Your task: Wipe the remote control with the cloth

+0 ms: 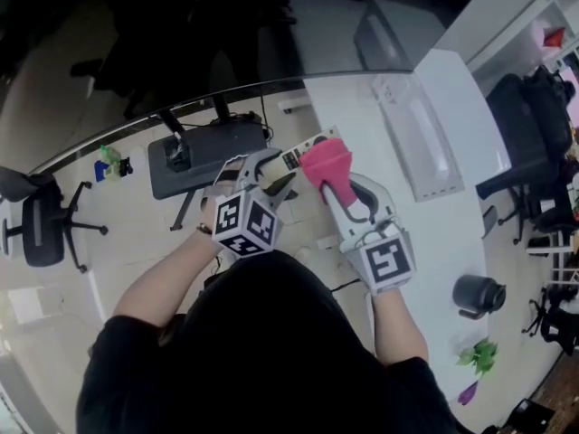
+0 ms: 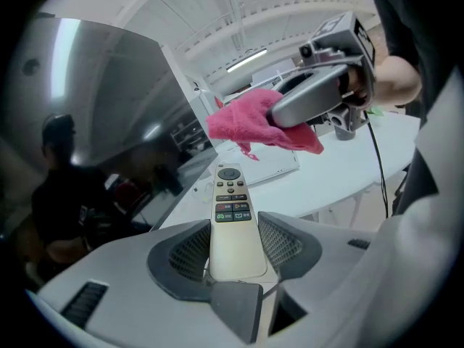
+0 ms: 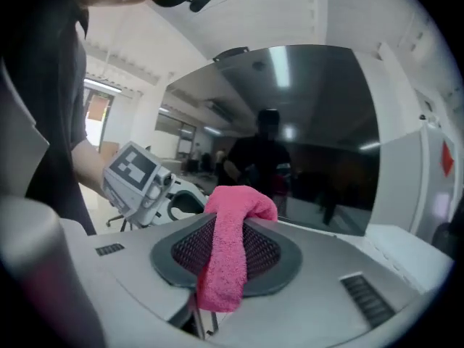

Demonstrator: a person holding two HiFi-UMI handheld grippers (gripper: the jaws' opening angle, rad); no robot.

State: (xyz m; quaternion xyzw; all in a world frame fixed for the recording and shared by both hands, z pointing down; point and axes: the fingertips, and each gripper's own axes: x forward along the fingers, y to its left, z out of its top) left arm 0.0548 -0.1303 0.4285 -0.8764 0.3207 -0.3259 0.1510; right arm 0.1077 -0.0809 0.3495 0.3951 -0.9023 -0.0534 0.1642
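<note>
A slim cream remote control (image 2: 232, 220) with dark buttons at its far end sticks out lengthwise between the mesh pads of my left gripper (image 2: 233, 232), which is shut on its lower half. In the head view the remote (image 1: 304, 152) is held in the air left of centre by the left gripper (image 1: 270, 172). My right gripper (image 1: 336, 186) is shut on a pink cloth (image 1: 326, 163), which bunches out past the fingertips right beside the remote's far end. The cloth (image 3: 230, 246) drapes over the lower pad in the right gripper view. From the left gripper view the cloth (image 2: 250, 125) hangs just above the remote's tip.
A white table (image 1: 452, 242) runs along the right, carrying a long white tray (image 1: 421, 138). A black round bin (image 1: 478, 294) and a green plant (image 1: 479, 355) are on the floor at right. A dark grey stand (image 1: 204, 156) and an office chair (image 1: 41, 224) are at left.
</note>
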